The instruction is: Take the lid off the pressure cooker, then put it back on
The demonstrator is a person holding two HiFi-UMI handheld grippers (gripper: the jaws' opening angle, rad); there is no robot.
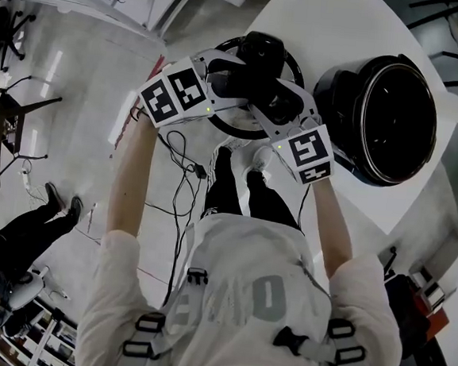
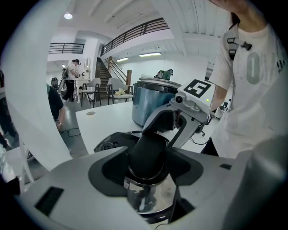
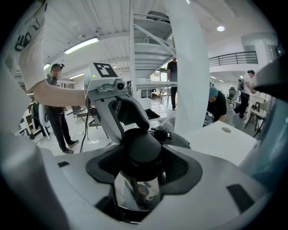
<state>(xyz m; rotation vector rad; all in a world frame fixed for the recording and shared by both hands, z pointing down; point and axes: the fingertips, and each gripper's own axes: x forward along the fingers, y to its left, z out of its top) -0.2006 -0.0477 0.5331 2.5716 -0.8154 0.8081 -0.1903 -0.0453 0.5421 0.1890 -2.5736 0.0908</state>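
In the head view both grippers cover most of the lid (image 1: 287,60), which lies just left of the open cooker (image 1: 382,112); whether it rests on the table (image 1: 339,20) or hangs above it cannot be told. The left gripper (image 2: 148,168) and right gripper (image 3: 141,173) both clamp the lid's black knob (image 2: 148,150) from opposite sides. The only readable writing is a large "0" on the person's shirt (image 2: 252,69).
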